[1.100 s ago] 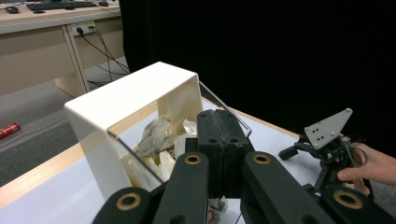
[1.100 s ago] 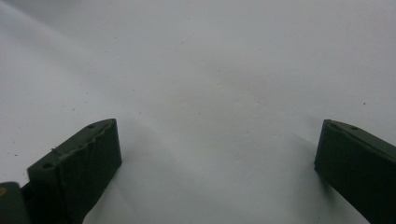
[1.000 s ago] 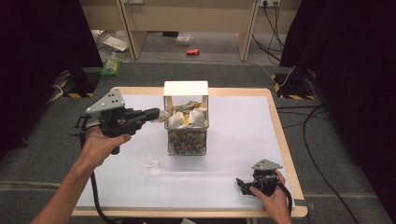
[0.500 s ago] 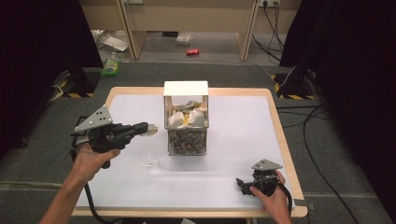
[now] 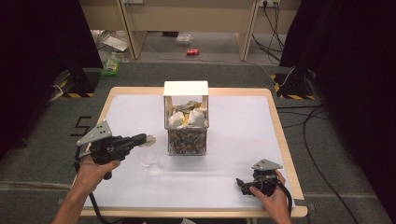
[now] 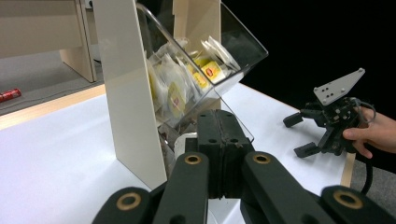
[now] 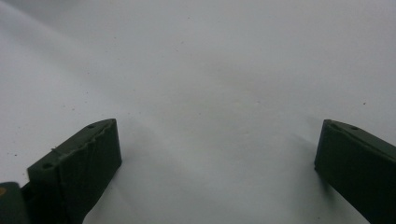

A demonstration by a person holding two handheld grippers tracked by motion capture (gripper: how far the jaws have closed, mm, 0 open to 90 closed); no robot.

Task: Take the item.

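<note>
The left gripper [image 5: 140, 138] has drawn back from the dispenser [image 5: 186, 119], jaws clamped on a pale tea bag [image 5: 150, 139], and now holds it just above the clear glass [image 5: 150, 160] on the bench [image 5: 233, 140]. Extraction appears complete; release into the glass looks next. The right gripper [image 5: 243, 183] rests at the bench's near right, jaws apart.

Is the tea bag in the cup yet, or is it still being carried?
Not yet. The left gripper has come away from the dispenser with its jaws shut on a small pale packet, just above the clear cup. Dropping it in is left. The right gripper rests open on the table.
</note>
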